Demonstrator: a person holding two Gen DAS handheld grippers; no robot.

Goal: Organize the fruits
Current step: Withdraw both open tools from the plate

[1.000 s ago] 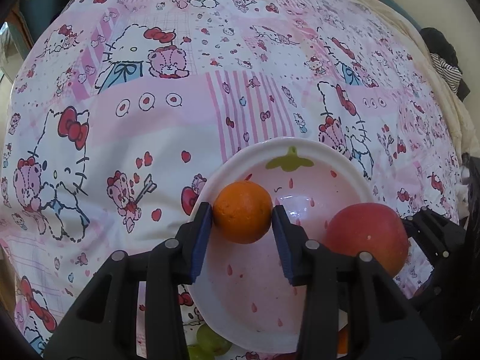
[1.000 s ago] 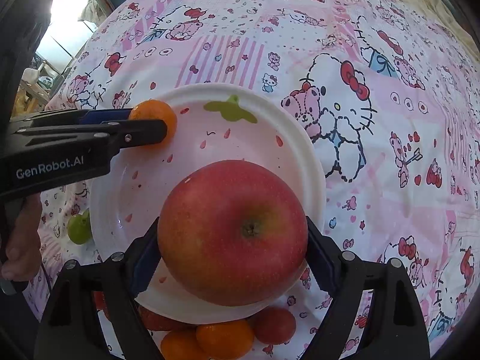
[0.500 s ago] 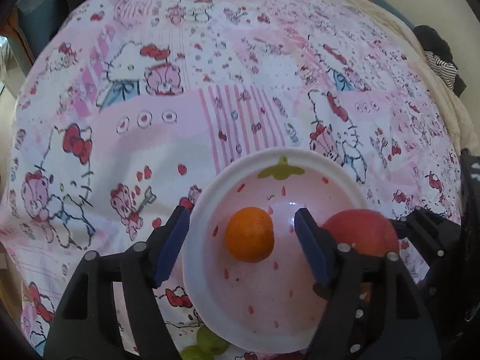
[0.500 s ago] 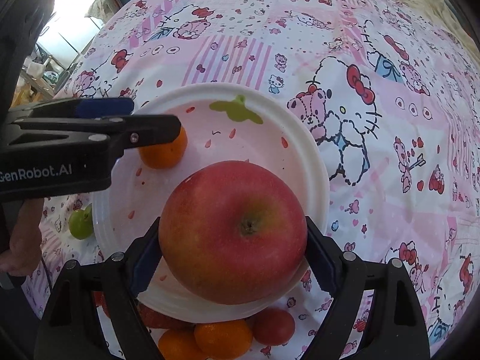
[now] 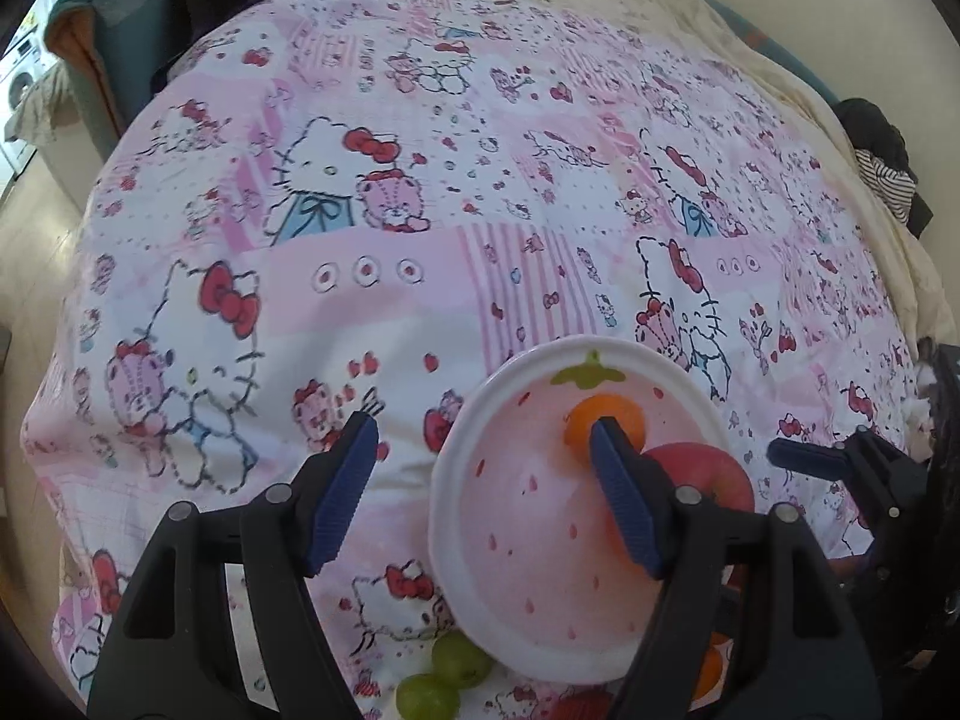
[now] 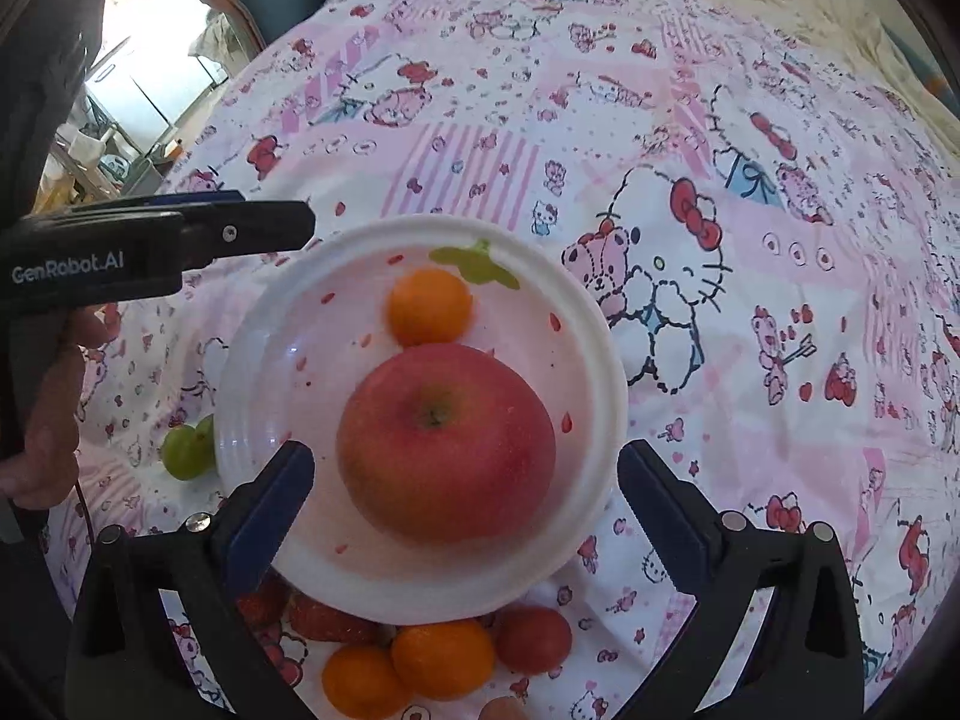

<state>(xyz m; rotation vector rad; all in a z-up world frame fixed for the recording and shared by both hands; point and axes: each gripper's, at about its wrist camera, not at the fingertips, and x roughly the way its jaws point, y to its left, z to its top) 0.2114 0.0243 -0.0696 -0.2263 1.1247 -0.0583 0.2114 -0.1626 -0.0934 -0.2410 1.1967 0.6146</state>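
A white plate [image 6: 600, 360] with a strawberry print lies on the pink cartoon bedsheet. A red apple [image 6: 445, 443] and a small orange [image 6: 429, 307] rest in it, touching. My right gripper [image 6: 465, 498] is open, its jaws wide on either side of the apple, not touching it. My left gripper [image 5: 486, 480] is open and empty, raised above the plate's [image 5: 456, 480] left rim; its right finger hides part of the orange [image 5: 606, 417] and the apple [image 5: 708, 474]. The left gripper also shows in the right wrist view [image 6: 240, 222].
Green grapes [image 6: 187, 450] lie left of the plate, also in the left wrist view [image 5: 444, 678]. Two oranges [image 6: 408, 669], a small red fruit [image 6: 533, 639] and strawberries [image 6: 324, 618] lie at the plate's near edge. The bed's left edge drops to the floor [image 5: 36, 252].
My left gripper let go of the orange into the plate, opened wide and pulled back to the left. My right gripper set the apple down, opened and drew back.
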